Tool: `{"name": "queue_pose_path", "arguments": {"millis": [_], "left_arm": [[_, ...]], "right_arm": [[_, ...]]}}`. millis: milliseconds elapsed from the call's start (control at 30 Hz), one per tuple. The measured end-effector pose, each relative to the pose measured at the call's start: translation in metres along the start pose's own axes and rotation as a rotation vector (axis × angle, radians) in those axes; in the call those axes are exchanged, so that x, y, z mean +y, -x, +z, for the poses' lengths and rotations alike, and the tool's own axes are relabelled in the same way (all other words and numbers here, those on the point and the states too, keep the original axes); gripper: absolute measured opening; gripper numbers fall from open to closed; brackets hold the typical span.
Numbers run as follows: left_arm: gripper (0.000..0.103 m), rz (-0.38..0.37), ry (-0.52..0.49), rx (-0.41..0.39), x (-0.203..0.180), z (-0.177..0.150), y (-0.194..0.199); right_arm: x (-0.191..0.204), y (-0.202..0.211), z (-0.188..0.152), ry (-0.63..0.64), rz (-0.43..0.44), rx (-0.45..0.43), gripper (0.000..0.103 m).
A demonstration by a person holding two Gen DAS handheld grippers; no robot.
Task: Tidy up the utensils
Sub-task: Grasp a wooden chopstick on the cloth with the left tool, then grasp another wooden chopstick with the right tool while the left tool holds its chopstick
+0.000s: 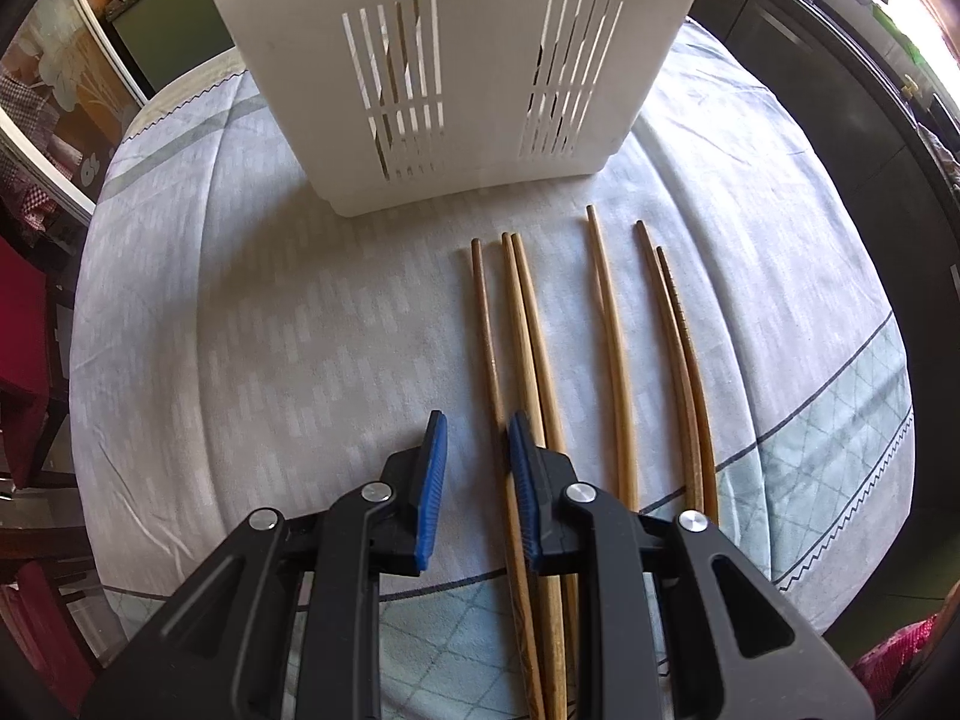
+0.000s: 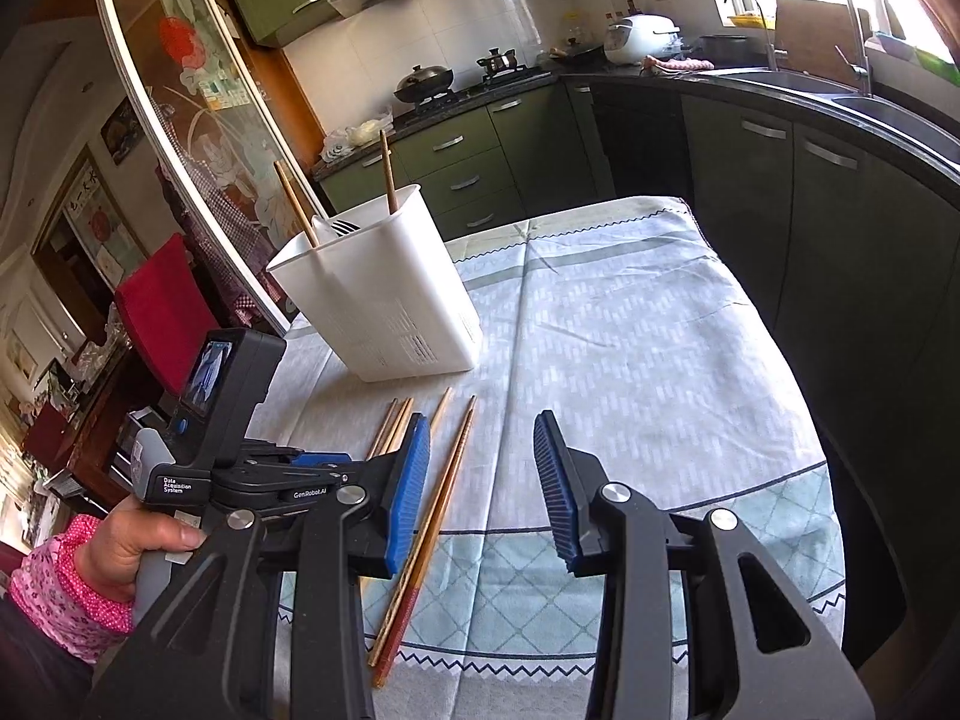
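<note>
Chopsticks flat on tablecloth, just right of left hand-held gripper

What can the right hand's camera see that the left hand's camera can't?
Only the right wrist view shows the holder's open top with two chopsticks standing inside, the person's hand holding the left gripper, and the stove and sink behind.

Only the left wrist view shows the holder's slotted side up close, and six loose chopsticks counted clearly.

Both show the white holder, the chopsticks on the tablecloth, and open blue jaws holding nothing.
</note>
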State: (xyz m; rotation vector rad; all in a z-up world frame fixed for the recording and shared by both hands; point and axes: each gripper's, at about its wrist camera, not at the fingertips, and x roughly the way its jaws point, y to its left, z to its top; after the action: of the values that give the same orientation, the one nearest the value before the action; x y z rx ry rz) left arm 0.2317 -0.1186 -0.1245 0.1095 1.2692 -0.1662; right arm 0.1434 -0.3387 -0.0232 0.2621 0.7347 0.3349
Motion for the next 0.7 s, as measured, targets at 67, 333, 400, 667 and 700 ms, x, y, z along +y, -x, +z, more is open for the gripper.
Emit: {"name": "queue_pose_path", "arguments": {"millis": [67,333,400,667,700], "left_arm": [[0.021,0.009,0.001,-0.006,-0.003,0.004,-0.002],[0.006,-0.025,0.014,-0.021,0.0,0.018,-0.002],[0.006,-0.036,0.026,-0.049,0.006,0.017,0.006],[0.006,-0.051,0.051,-0.287,0.031,0.001,0.078],[0.006,-0.052,0.053,-0.322,0.035,-0.005,0.088]], "right_arm": [[0.0,-0.001,0.0,-0.002,-0.001,0.004,0.037],[0.002,-0.005,-0.002,-0.002,0.0,0.025,0.037],[0.004,-0.009,-0.001,0.002,0.003,0.039,0.037],[0.017,-0.069,0.001,0.061,-0.023,0.202,0.037],[0.018,-0.08,-0.001,0.067,-0.032,0.232,0.037]]}}
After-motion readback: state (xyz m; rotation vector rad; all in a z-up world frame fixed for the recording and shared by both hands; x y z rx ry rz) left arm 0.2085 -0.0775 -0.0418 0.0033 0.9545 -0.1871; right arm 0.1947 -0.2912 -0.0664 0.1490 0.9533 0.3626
